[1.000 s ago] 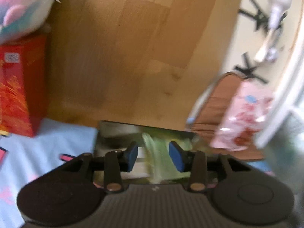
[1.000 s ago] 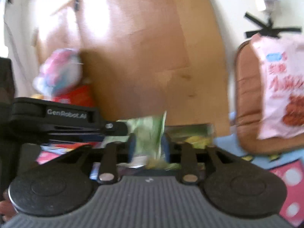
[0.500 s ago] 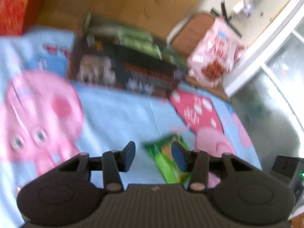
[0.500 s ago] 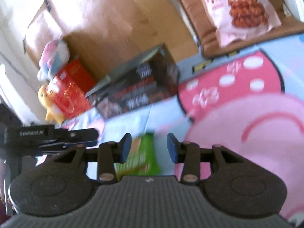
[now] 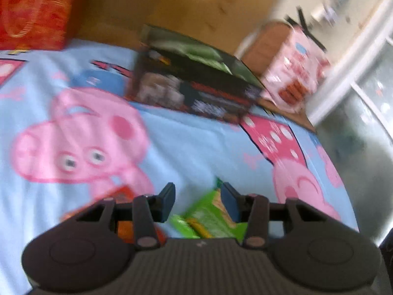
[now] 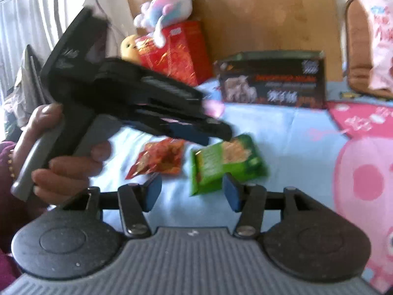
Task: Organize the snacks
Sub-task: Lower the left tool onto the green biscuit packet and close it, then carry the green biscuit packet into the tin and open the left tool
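Note:
A green snack packet (image 6: 227, 163) and a red-orange snack packet (image 6: 159, 158) lie side by side on the blue cartoon-pig sheet (image 6: 282, 132). A dark open box (image 6: 271, 78) holding green packets (image 5: 206, 54) stands at the sheet's far edge. My left gripper (image 5: 197, 202) is open and hovers just above the green packet (image 5: 208, 217), with the red packet (image 5: 118, 194) to its left. My right gripper (image 6: 191, 193) is open and empty, just in front of both packets. The left gripper (image 6: 196, 132) also shows in the right wrist view, held by a hand.
A red box (image 6: 172, 51) with a pastel plush toy (image 6: 164, 7) on top stands at the back left. A pink snack bag (image 5: 297, 73) rests on a brown cushion (image 5: 262, 41) at the back right. A wooden panel (image 5: 159, 7) rises behind the sheet.
Both grippers pulled back from the dark box toward the near part of the sheet. The right gripper let go of a green packet at the box and opened wide.

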`<state>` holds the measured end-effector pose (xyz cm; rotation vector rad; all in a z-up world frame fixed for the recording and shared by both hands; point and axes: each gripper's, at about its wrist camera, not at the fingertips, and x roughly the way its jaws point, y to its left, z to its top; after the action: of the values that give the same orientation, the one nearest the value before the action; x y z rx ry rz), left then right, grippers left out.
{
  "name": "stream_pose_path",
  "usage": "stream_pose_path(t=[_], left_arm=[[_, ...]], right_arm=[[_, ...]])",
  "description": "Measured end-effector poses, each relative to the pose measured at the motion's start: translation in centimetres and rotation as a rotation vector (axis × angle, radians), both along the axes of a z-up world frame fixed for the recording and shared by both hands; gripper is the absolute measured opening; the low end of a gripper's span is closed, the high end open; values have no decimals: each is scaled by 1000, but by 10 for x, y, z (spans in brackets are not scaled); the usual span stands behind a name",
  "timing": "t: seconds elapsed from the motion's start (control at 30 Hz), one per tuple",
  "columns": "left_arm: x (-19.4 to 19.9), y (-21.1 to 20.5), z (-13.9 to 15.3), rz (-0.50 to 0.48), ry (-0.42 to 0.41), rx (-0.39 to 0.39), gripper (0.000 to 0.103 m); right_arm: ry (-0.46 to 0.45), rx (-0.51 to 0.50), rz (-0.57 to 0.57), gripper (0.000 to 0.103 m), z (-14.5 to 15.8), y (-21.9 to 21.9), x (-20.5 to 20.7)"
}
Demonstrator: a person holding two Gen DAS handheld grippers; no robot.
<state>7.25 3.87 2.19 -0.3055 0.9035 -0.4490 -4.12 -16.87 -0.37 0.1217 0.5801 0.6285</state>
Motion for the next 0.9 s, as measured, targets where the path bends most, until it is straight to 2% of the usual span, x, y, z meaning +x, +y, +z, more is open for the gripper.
stream_pose_path(t=[0.13,0.27,0.3,0.4,0.47,0.5,0.57,0.67,0.77,0.9], left_arm=[[-7,14,5,11,13,-18,42],[-16,4,-4,-41,57,-25,59],[-17,0,-8,-52,63,-20,60],[-18,-6,-13,-53,50,-9,61],[-16,-8,-14,-55,42,-7,57],[-16,-10,-15,-56,36,-1,54],[-15,-15,-14,-60,18,29,45],[-10,-17,-9,-81,10,21,40],[-5,-19,0,-88,-15,13,40],[5,-16,28,-76,-105,-15,40]], right_arm=[[-14,10,-93,58,2,-25,5],[-3,-10,-115,60,-4,-33,14],[-1,-19,-107,62,-6,-32,15],[-12,-58,-63,78,-11,-22,20],[-19,-103,-31,83,-15,-12,19],[-27,-133,-22,82,-18,-6,19],[-57,-168,15,62,-17,4,16],[-75,-169,-31,54,-16,7,17],[-62,-119,-62,53,-15,0,23],[-132,-83,-100,52,-1,-2,28]])
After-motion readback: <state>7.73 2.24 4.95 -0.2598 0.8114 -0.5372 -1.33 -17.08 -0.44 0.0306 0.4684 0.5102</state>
